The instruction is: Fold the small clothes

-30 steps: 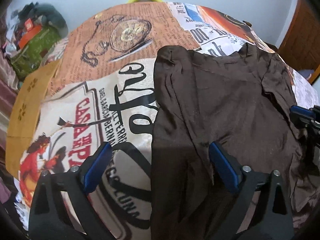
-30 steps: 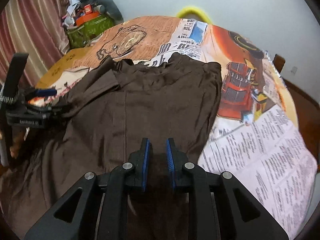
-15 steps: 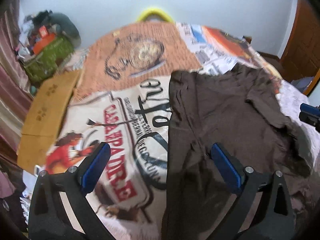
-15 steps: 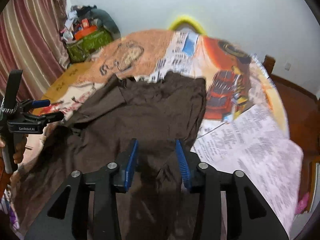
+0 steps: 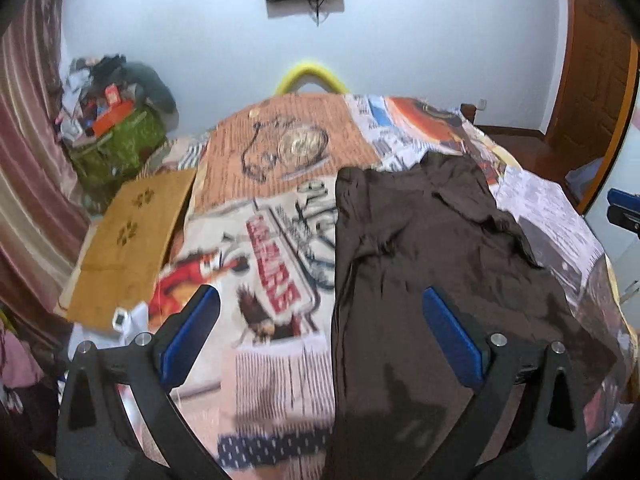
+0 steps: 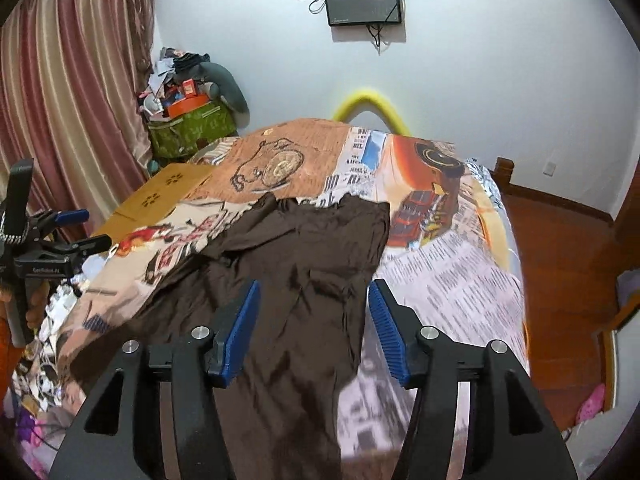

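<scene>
A dark brown garment lies spread and wrinkled on a bed with a printed cover; it also shows in the right wrist view. My left gripper is open and empty, raised above the garment's left edge. My right gripper is open and empty, raised above the garment's near right part. The left gripper also shows at the left edge of the right wrist view, and the right gripper's blue tip shows at the right edge of the left wrist view.
A cardboard sheet lies on the bed's left side. A green bag with clutter stands by the curtain. A yellow arc rises behind the bed. A wooden floor lies to the right.
My right gripper has opened and let go of the garment. Both grippers have pulled back and up, so more of the bed and room shows.
</scene>
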The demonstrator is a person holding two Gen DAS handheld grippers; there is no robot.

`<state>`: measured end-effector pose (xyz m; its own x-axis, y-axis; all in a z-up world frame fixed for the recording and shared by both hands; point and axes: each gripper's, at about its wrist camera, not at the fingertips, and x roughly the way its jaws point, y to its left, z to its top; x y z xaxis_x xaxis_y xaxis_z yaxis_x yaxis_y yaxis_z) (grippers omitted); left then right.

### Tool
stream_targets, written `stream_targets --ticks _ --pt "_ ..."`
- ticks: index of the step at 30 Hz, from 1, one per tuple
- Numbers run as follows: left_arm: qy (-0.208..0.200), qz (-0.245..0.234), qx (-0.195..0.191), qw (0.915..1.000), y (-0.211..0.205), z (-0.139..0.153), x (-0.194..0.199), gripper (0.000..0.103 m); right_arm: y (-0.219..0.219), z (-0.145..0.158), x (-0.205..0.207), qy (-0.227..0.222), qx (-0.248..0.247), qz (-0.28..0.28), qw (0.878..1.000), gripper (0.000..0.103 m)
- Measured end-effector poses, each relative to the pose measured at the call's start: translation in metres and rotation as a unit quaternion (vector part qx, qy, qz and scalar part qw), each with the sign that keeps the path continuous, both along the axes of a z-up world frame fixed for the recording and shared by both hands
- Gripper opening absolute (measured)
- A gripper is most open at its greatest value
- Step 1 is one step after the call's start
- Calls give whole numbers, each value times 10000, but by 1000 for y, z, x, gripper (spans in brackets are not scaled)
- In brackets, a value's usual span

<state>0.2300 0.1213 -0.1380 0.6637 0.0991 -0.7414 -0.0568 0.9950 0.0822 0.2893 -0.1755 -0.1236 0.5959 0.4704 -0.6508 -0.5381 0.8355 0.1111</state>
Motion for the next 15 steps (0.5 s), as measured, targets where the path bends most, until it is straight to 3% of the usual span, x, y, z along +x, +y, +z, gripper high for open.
stream_targets --ticks 7,13,15 --pt "728 97 -349 9967 7 -47 -16 101 -12 -43 -10 550 -324 -203 9978 53" --pt "1361 281 -552 9888 12 -95 -20 77 -20 -97 -10 1216 -595 -197 9906 53" --pt "1549 338 -691 9849 15 -109 -23 64 -24 -109 -14 1332 -642 -225 9888 53"
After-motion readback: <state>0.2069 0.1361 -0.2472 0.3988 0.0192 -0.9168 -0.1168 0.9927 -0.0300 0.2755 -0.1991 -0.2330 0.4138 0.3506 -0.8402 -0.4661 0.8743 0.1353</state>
